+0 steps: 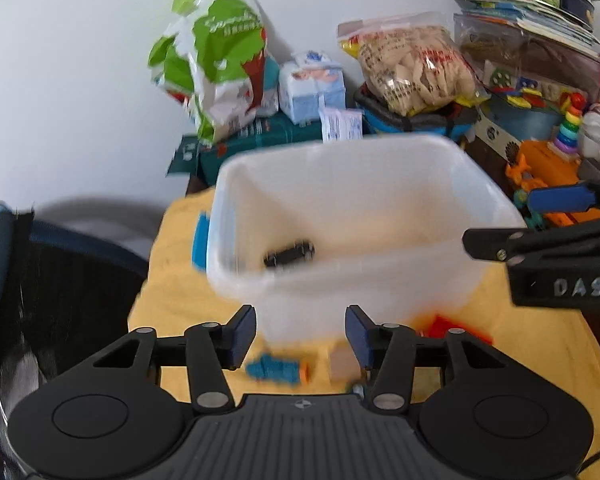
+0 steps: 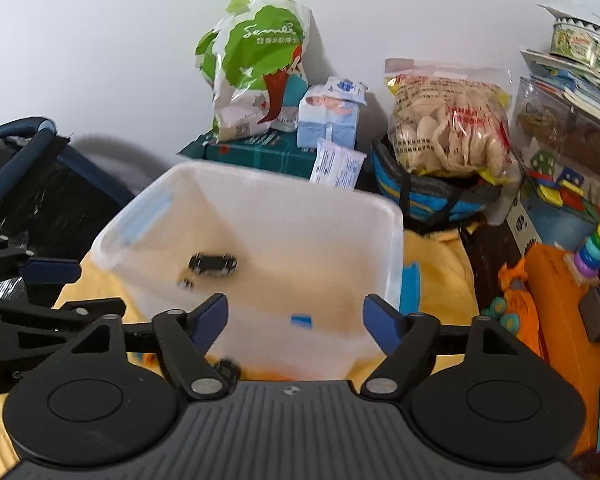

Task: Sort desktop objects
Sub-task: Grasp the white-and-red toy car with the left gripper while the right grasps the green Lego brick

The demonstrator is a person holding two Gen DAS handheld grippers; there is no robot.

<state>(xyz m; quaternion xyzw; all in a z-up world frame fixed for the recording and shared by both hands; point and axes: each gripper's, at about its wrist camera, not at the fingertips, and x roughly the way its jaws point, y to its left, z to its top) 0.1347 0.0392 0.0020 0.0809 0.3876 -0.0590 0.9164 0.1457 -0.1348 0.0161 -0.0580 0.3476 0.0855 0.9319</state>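
Note:
A translucent white plastic bin (image 1: 420, 264) stands on the yellow cloth (image 1: 172, 304); it also shows in the right wrist view (image 2: 392, 240). A black toy car (image 1: 289, 254) lies inside it, seen too in the right wrist view (image 2: 213, 265) with a small black piece (image 2: 185, 283) and a blue piece (image 2: 301, 321). My left gripper (image 1: 301, 338) is open and empty, just before the bin's near wall. Under it lie a teal toy (image 1: 276, 369), a tan block (image 1: 343, 363) and a red piece (image 1: 448, 326). My right gripper (image 2: 295, 319) is open and empty over the bin's near edge.
A green-white bag (image 2: 256, 68), a tissue pack (image 2: 328, 116), a snack bag (image 2: 448, 128) and stacked books and toys (image 2: 568, 128) crowd the back and right. An orange case (image 2: 556, 300) lies at right. A dark mesh chair (image 1: 40, 280) stands at left.

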